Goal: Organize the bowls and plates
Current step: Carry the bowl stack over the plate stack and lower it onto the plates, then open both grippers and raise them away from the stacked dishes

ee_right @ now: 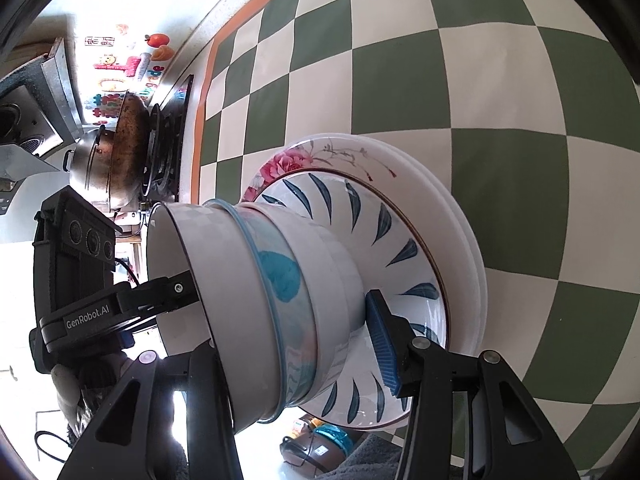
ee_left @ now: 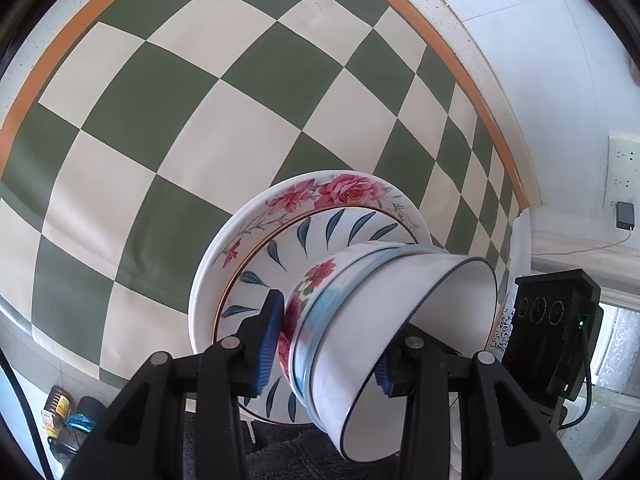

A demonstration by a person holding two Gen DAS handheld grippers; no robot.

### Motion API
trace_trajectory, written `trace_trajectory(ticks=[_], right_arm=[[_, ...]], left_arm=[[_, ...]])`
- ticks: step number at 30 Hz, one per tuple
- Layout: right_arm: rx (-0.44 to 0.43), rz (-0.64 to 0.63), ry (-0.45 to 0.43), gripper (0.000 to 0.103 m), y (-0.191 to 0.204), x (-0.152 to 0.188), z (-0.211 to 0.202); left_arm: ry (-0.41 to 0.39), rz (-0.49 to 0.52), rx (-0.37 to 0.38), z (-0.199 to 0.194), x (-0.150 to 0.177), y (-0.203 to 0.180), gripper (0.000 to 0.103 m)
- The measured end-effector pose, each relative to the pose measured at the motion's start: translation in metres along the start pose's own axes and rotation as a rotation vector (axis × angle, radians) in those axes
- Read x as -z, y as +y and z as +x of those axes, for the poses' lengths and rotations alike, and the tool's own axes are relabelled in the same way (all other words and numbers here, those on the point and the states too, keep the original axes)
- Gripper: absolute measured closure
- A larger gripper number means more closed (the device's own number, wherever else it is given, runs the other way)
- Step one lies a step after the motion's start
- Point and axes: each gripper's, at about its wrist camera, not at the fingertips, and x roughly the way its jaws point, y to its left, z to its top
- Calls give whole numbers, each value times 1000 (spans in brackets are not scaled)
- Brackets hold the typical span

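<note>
Two tongs of mine grip one stack of bowls from opposite sides, above the green-and-cream checked cloth on the counter. My left tongs are clamped on it: one blue pad presses the rose-patterned bowl at the bottom of the stack, and the other reaches inside the plain white bowl with the dark rim. My right tongs are clamped on the same stack, one blue pad just under the lowest bowl; the other finger is hidden behind the bowls, so I cannot see where it touches.

The stack of three nested bowls sits on the blue-leaf plate, which lies inside a larger rose-edged plate; in the right wrist view at least one more white plate shows beneath those. The whole pile appears tipped sideways in both views.

At the far end of the counter, in the right wrist view, a wok and a steel pot stand on the stove. The left wrist view shows wall sockets with a plugged-in adapter.
</note>
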Motion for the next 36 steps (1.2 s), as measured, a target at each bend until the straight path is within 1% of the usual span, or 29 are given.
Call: trace_trajectory(ticks=[9, 12, 15, 18, 24, 25, 27, 31, 33, 34, 35, 36], right_arm=[[17, -5, 11, 53, 2, -5, 0], [34, -18, 18, 53, 5, -5, 0], [53, -41, 2, 53, 10, -4, -5], [68, -67, -37, 53, 17, -2, -19], [153, -167, -126, 53, 43, 12, -51], [165, -182, -141, 53, 48, 17, -56], [186, -212, -169, 53, 58, 27, -67], [265, -260, -246, 53, 80, 58, -88], [317, -269, -292, 52, 90, 75, -98], [348, -269, -321, 48, 95, 86, -102], [366, -267, -340, 39, 99, 93, -106], [381, -267, -361, 35, 105, 102, -109]], left_arm=[[2, 12, 0, 0, 0, -1, 67], [-6, 24, -21, -2, 2, -4, 67], [-26, 41, -49, -8, 6, -7, 67], [-75, 81, -113, -21, 12, -15, 67], [-201, 208, -259, -55, 41, -33, 67], [-221, 229, -270, -61, 47, -34, 65], [-260, 256, -299, -71, 58, -34, 65], [-341, 328, -350, -92, 82, -32, 64], [-370, 356, -354, -103, 92, -31, 59], [-383, 373, -348, -109, 98, -29, 53], [-395, 384, -345, -114, 102, -28, 48], [-406, 401, -342, -119, 106, -28, 32]])
